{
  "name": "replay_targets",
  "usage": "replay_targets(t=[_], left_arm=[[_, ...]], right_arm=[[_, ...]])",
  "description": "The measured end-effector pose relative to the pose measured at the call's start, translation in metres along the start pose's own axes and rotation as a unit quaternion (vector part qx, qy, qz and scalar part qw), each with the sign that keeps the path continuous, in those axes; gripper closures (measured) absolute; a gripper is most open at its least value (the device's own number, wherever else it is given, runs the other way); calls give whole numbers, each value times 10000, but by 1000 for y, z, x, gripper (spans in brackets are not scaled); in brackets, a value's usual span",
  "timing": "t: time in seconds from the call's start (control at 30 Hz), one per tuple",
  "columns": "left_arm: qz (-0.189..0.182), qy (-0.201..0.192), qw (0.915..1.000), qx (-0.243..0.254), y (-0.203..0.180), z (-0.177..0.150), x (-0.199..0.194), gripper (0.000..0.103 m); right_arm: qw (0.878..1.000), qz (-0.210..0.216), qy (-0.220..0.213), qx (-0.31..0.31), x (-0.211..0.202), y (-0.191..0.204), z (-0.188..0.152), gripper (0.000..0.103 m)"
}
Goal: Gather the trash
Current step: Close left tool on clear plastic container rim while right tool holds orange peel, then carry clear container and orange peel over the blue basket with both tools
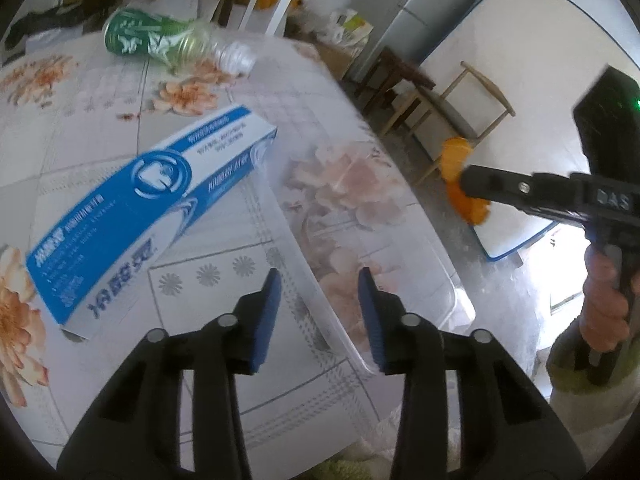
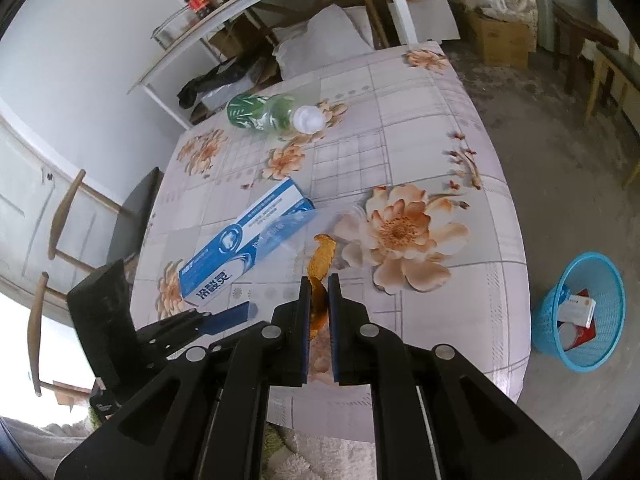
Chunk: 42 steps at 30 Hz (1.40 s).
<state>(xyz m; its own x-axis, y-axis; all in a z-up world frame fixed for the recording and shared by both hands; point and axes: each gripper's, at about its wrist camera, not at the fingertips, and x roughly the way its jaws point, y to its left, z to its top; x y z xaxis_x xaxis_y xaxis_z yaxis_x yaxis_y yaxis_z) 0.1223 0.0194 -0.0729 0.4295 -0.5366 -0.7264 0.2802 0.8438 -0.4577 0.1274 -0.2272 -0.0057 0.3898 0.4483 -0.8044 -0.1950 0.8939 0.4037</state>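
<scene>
My right claw (image 2: 319, 280) is clenched on an orange peel (image 2: 321, 256), pinching its lower end so the curled, pitted strip stands up between the blue pads, lifted clear of the surface (image 2: 432, 128). I judge I hold it this way to carry it off to the bin (image 2: 580, 312), a blue plastic mesh basket on the floor to the right, which already holds a few small cartons.

My left claw (image 1: 319, 280) hangs released, jaws apart and gripping nothing, just above a clear plastic tray (image 1: 360, 216) (thin, glossy, nearly invisible against the flowered cloth). It looks poised to take that next.

Just beyond lies a toothpaste box (image 2: 248, 240), long, flat-sided cardboard in blue and white, resting on its broad face with one end touching the tray or under it; I cannot tell which.

Farther off, near the back edge, a bottle (image 2: 272, 114) lies on its side: clear ribbed plastic, green label, white cap. It would probably roll if nudged.
</scene>
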Motion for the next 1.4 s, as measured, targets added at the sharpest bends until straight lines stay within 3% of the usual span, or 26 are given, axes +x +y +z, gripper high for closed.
replay_targets(t=[0.17, 0.47, 0.8, 0.93, 1.1, 1.27, 1.4], left_arm=[[3, 110, 9997, -227, 6, -2, 10, 86], [-135, 68, 9965, -822, 14, -4, 14, 100], [-397, 2, 9950, -921, -2, 0, 8, 101], [-546, -14, 9952, -818, -16, 8, 5, 101], [-759, 30, 9966, -314, -55, 30, 11, 101], [-969, 336, 9942, 339, -114, 57, 40, 101], [-1118, 747, 9863, 955, -174, 71, 81, 101]], right_arm=[[9999, 32, -14, 157, 2, -10, -4, 95], [9989, 176, -65, 438, 1, -32, -7, 95], [9952, 399, -361, 822, -16, -61, -15, 95], [9893, 429, -727, 1192, -39, -86, -22, 95], [9758, 191, -1351, 1707, -85, -130, -43, 94], [9488, -207, -1866, 2541, -127, -197, -82, 94], [9232, -441, -2052, 3221, -141, -247, -121, 94]])
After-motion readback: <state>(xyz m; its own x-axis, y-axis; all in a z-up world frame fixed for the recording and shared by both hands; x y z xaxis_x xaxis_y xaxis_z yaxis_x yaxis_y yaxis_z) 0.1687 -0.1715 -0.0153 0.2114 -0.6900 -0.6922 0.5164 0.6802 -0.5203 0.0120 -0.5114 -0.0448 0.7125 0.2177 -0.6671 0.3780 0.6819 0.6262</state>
